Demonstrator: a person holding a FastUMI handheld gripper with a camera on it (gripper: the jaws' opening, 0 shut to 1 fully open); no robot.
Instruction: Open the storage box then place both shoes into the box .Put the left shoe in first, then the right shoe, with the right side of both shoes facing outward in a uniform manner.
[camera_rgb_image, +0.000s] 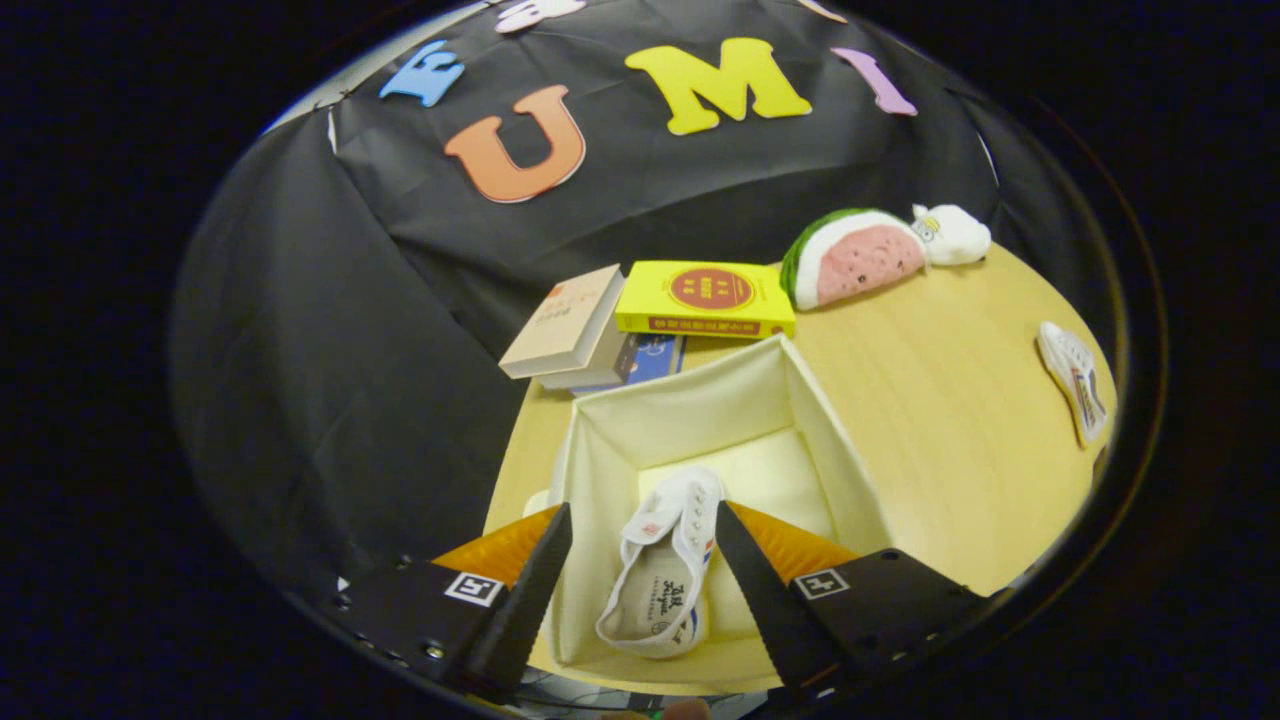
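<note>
Gripper (640, 560) spread wide above the open storage box (830, 440), fingers clear of everything. One white canvas shoe (665, 570) lies inside the box between them, toe away. Second shoe (1075, 380) on the table (930, 400), well right of the box.

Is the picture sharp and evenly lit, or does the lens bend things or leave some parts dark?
Gripper view: strong fisheye bend curves the table edge and box walls; light is soft and even, without harsh glare; the shoe in the box, between the open gripper fingers, is sharp; the second shoe far off on the table looks squeezed and less clear.
</note>
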